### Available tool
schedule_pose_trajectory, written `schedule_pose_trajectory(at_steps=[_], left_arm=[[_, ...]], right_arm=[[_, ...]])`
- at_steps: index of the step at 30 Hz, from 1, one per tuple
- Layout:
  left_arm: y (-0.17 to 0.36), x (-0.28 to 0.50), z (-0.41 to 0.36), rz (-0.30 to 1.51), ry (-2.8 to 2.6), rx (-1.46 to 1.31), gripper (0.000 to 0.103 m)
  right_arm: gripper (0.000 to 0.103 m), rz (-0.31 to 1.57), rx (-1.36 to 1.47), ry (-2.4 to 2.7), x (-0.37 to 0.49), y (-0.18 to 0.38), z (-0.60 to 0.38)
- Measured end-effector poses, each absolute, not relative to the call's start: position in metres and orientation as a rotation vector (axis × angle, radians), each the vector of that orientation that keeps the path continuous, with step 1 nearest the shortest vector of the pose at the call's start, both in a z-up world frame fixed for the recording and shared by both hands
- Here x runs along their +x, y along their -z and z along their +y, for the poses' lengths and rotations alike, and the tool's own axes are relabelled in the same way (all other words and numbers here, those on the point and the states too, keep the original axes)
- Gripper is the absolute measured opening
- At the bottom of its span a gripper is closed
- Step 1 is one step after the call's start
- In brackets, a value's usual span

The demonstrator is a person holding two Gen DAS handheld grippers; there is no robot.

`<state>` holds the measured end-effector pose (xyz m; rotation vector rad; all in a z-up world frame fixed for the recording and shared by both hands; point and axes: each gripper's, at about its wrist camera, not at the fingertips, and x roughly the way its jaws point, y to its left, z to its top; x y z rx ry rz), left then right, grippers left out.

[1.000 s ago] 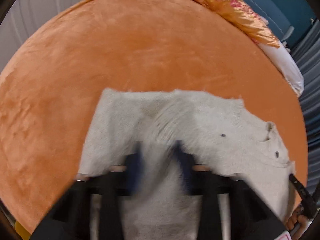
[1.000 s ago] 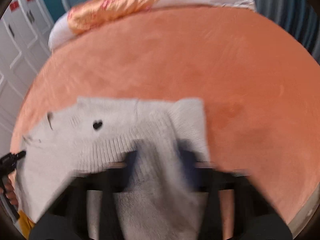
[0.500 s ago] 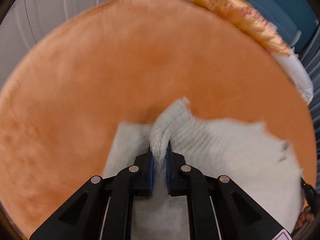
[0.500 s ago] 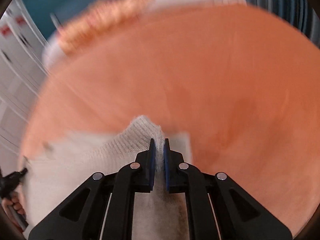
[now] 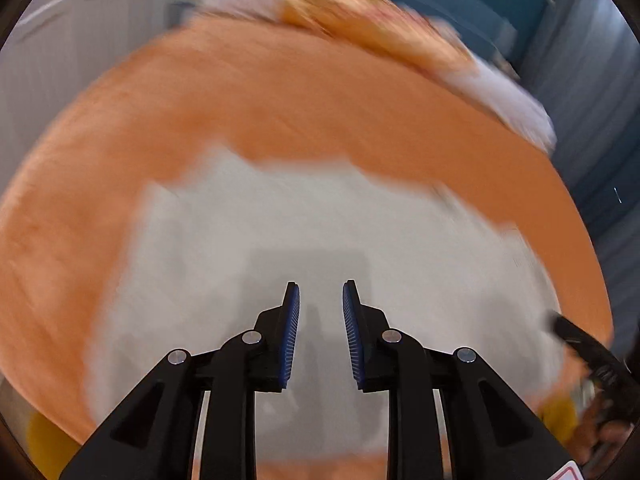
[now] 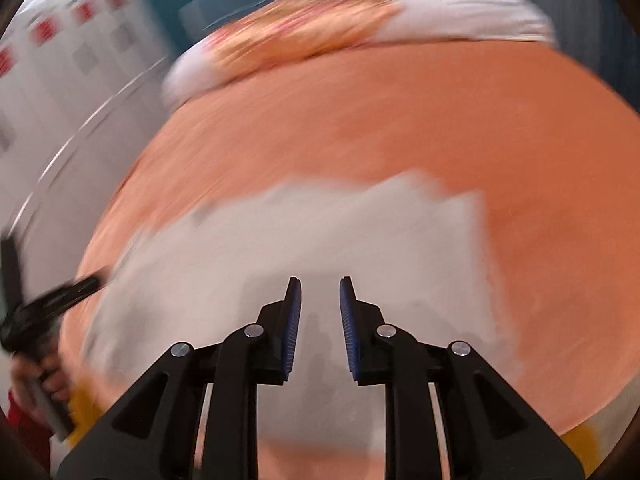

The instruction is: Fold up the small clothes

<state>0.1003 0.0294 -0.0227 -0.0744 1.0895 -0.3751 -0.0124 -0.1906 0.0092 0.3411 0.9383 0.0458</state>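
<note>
The small white garment point(image 5: 328, 240) lies spread on the orange bedspread point(image 5: 280, 112), a pale, soft-looking piece of clothing, blurred in both views so that its knit and any trim cannot be made out. From the left wrist view it fills the lower middle of the bed, its far edge running unevenly from about ten o'clock to two o'clock, with a stepped outline that suggests one layer lying over another. From the right wrist view the same garment point(image 6: 304, 248) shows a squarer corner toward two o'clock and a ragged upper edge. The left tool point(image 5: 320, 300) hangs over the cloth with its jaws opening, the blue pads point(image 5: 291, 332) apart and nothing caught between them; only the garment's surface shows through the gap below. The right tool point(image 6: 319, 296) stands the same way, jaws opening, blue pads point(image 6: 347, 332) clear of the fabric. In the left view the other tool's dark tip pokes in at four o'clock, by the garment's edge, and in the right view the left one shows at nine o'clock with a hand point(image 6: 44, 376) around its handle. Beyond the garment, at twelve o'clock, a white pillow point(image 6: 460, 20) and an orange-gold patterned cover point(image 6: 304, 40) lie across the head of the bed. White cupboard doors point(image 6: 60, 92) stand at ten o'clock in the right view. No containers can be made out.
</note>
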Motion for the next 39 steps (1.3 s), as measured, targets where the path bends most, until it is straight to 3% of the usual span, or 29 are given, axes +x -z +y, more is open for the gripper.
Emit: schedule_pose_trajectory(at_steps=[3, 6, 8, 10, 15, 18, 20, 21, 22, 23, 28, 29, 30, 31, 33, 36, 39], left_arm=[[0.055, 0.072, -0.003, 1.16, 0.364, 0.028, 0.023], [0.064, 0.059, 0.01, 1.141, 0.339, 0.028, 0.027], [0.064, 0.059, 0.032, 1.154, 0.295, 0.038, 0.021], [0.069, 0.058, 0.057, 1.178, 0.256, 0.028, 0.009], [0.074, 0.045, 0.077, 1.18, 0.245, -0.051, 0.008], [0.066, 0.044, 0.076, 1.176, 0.221, -0.08, 0.008], [0.05, 0.038, 0.083, 1.134, 0.207, -0.141, 0.009], [0.042, 0.037, 0.089, 1.1, 0.178, -0.155, 0.021], [0.035, 0.037, 0.099, 1.069, 0.136, -0.17, 0.037], [0.032, 0.038, 0.109, 1.05, 0.105, -0.188, 0.043], [0.037, 0.046, 0.179, 1.047, -0.04, -0.395, 0.046], [0.046, 0.05, 0.19, 1.078, -0.057, -0.423, 0.046], [0.052, 0.055, 0.189, 1.109, -0.051, -0.43, 0.045], [0.058, 0.058, 0.191, 1.136, -0.031, -0.438, 0.033], [0.06, 0.059, 0.188, 1.152, 0.01, -0.443, 0.014], [0.051, 0.058, 0.181, 1.132, 0.003, -0.38, 0.01], [0.06, 0.063, 0.193, 1.165, -0.03, -0.383, 0.01]], right_arm=[[0.016, 1.014, 0.184, -0.137, -0.018, 0.018, -0.125], [0.015, 1.068, 0.167, -0.037, -0.032, 0.04, -0.142], [0.013, 1.089, 0.259, 0.032, -0.044, 0.047, -0.181], [0.0, 1.092, 0.337, 0.124, -0.067, 0.05, -0.223], [0.0, 1.135, 0.394, 0.268, -0.11, 0.058, -0.269], [0.011, 1.041, 0.479, 0.292, -0.126, 0.038, -0.281], [0.028, 0.974, 0.522, 0.313, -0.13, 0.026, -0.289], [0.044, 0.958, 0.533, 0.323, -0.129, 0.024, -0.295], [0.047, 0.95, 0.532, 0.34, -0.128, 0.024, -0.3], [0.047, 0.955, 0.528, 0.342, -0.13, 0.026, -0.3], [0.048, 1.021, 0.543, 0.325, -0.112, 0.045, -0.299], [0.047, 1.031, 0.551, 0.321, -0.103, 0.05, -0.296], [0.037, 1.03, 0.552, 0.316, -0.1, 0.049, -0.296], [0.022, 1.015, 0.549, 0.308, -0.094, 0.044, -0.292], [0.012, 0.939, 0.541, 0.277, -0.096, 0.023, -0.289], [0.01, 0.811, 0.543, 0.262, -0.11, -0.016, -0.291], [0.01, 0.959, 0.47, 0.354, -0.104, 0.019, -0.308]])
